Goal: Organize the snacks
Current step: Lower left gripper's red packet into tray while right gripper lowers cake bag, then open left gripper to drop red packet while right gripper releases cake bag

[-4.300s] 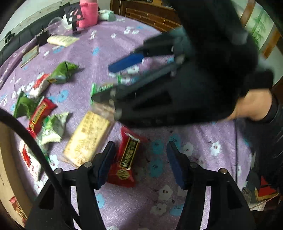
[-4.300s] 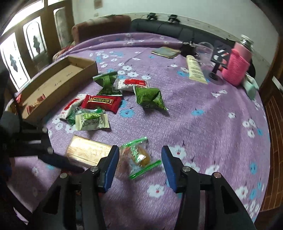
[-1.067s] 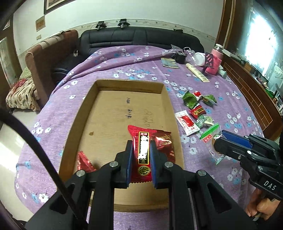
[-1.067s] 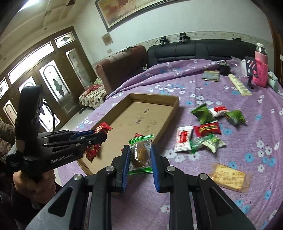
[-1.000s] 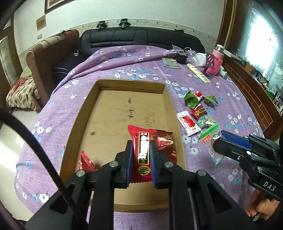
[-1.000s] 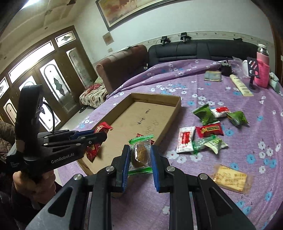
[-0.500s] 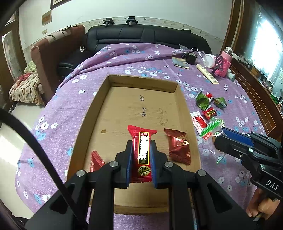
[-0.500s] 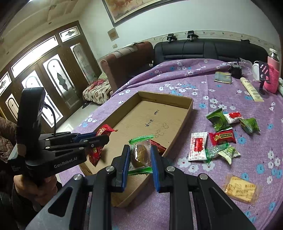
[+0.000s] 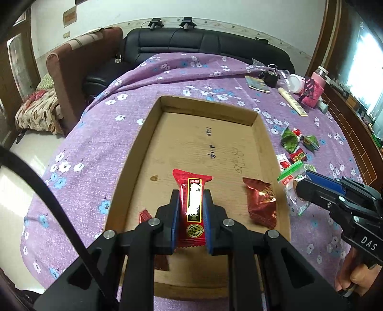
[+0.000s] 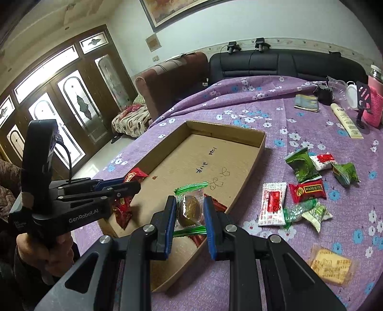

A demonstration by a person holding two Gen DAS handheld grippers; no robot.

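While both grippers hang over the shallow brown cardboard tray (image 9: 261,134), nothing stands between them and its floor. Left gripper (image 9: 191,210) pinches a long red snack packet (image 9: 193,205); right gripper (image 10: 189,210) pinches a clear green-edged cookie packet (image 10: 189,205). Ahead of the left one, two crinkled red foil packets (image 9: 261,203) lie inside. Right of the tray, seven loose snacks (image 10: 306,189) sit on the purple flowered cloth (image 10: 239,100).

A home living room: a black leather sofa (image 10: 287,64) along the far wall, a brown armchair (image 10: 172,79) to its left, arched glass-panelled wooden doors (image 10: 71,100), a framed painting (image 10: 182,9), and a floral purple cloth (image 10: 239,100) over the surface
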